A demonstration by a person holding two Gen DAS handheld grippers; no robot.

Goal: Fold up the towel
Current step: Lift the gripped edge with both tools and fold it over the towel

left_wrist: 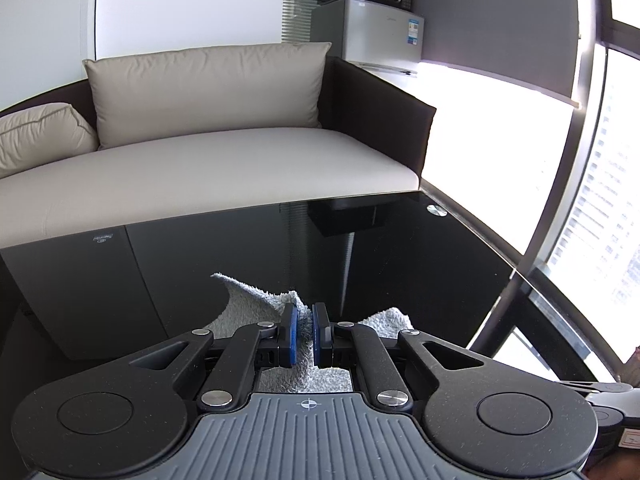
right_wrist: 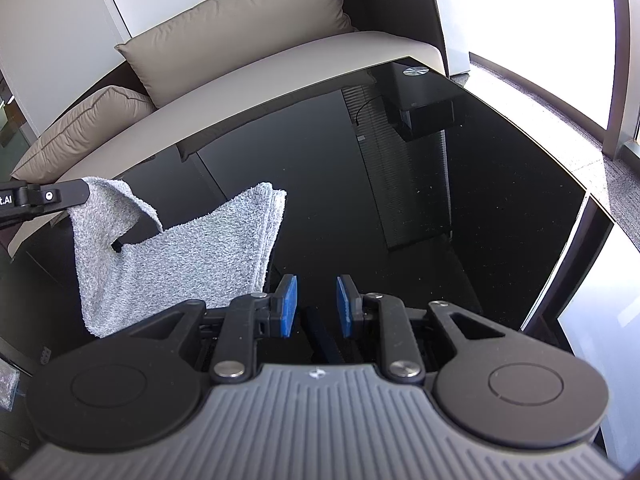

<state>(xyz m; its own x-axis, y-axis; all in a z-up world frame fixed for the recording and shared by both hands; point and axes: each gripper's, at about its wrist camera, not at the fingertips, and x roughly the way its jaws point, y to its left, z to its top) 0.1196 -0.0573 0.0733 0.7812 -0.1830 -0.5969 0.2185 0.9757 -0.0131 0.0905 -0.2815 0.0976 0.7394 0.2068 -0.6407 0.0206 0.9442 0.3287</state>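
Left gripper (left_wrist: 305, 330) clamped on grey towel (right_wrist: 176, 256), apparently lifted off black table (right_wrist: 460, 200). Right gripper (right_wrist: 313, 306) parted, empty, beside towel.

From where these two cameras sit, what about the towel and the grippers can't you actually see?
- Left wrist view: most of the towel is hidden behind the left gripper, so its fold is unclear.
- Right wrist view: the towel's lower end is covered by the right gripper.
- Right wrist view: the left gripper is cut off by the picture's edge.
- Neither view shows whether the towel touches the table.
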